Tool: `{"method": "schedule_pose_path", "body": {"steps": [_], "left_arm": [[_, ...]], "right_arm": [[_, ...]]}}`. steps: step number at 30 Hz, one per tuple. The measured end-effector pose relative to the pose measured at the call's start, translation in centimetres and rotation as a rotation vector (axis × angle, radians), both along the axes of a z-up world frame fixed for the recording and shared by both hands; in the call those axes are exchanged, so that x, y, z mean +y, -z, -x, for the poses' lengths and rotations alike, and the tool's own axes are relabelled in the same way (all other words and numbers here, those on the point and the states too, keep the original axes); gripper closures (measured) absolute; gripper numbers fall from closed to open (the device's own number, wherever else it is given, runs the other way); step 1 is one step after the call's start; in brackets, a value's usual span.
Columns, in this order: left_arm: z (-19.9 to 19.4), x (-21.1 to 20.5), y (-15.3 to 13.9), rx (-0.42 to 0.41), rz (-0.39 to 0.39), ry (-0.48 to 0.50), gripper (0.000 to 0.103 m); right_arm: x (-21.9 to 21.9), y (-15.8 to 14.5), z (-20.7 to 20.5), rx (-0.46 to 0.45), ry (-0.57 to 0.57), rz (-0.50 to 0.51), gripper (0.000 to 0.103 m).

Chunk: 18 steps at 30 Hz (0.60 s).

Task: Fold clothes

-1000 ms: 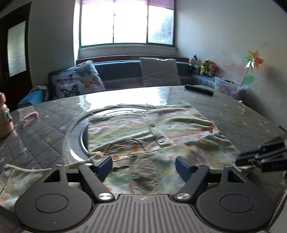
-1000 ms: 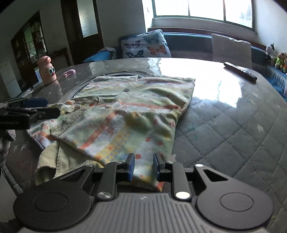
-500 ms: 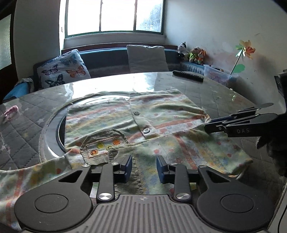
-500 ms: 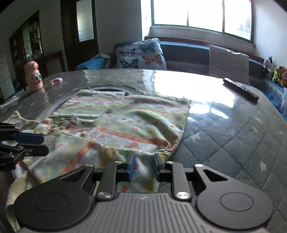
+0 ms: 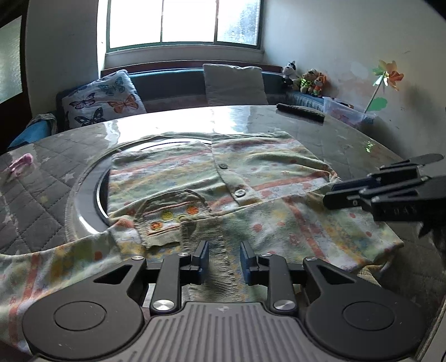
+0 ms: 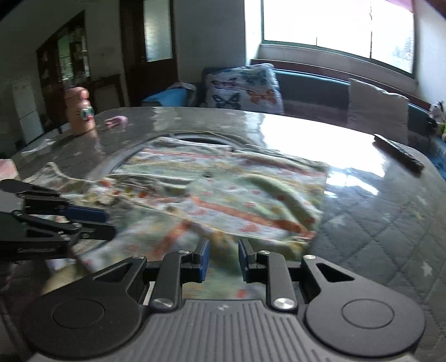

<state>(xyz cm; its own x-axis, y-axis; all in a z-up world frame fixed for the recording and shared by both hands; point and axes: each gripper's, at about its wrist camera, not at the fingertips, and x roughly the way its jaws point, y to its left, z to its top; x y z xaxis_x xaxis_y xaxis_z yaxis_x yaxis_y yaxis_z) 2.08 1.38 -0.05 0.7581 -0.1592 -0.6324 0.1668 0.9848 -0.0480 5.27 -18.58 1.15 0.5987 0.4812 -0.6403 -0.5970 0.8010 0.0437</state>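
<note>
On the quilted table (image 5: pixel 41 178) lies a striped shirt (image 5: pixel 251 178), both left tongs (image 5: pixel 223 257) and right tongs (image 6: pixel 222 256) spread above it.

This is a lived-in family room in a home. A cushioned window bench (image 5: pixel 172 80) runs under a wide window (image 5: pixel 184 22), carrying a butterfly-print pillow (image 5: pixel 103 103) and a plain grey one (image 5: pixel 234 83). Stuffed toys (image 5: pixel 306 80) and a paper pinwheel (image 5: pixel 387 76) sit by the scuffed wall. The round worktop (image 5: pixel 41 167) wears a quilted cover under clear plastic, and a remote control (image 5: pixel 301 112) lies on it.
</note>
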Motion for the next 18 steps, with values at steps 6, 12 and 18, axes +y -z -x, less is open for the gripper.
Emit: {"method": "schedule_pose_path", "body": {"steps": [6, 12, 18], "left_arm": [[1.6, 1.3, -1.0, -0.028, 0.004, -0.048, 0.076], [3.4, 4.0, -1.8, -0.049, -0.001, -0.151, 0.075], [5.1, 7.7, -2.2, -0.060, -0.010, -0.288, 0.073]], "right_arm": [[3.5, -0.2, 2.4, -0.017, -0.129, 0.002, 0.081], [5.9, 1.4, 4.3, -0.052, -0.191, 0.088, 0.081], [6.8, 1.3, 4.8, -0.061, -0.218, 0.093, 0.081]]}}
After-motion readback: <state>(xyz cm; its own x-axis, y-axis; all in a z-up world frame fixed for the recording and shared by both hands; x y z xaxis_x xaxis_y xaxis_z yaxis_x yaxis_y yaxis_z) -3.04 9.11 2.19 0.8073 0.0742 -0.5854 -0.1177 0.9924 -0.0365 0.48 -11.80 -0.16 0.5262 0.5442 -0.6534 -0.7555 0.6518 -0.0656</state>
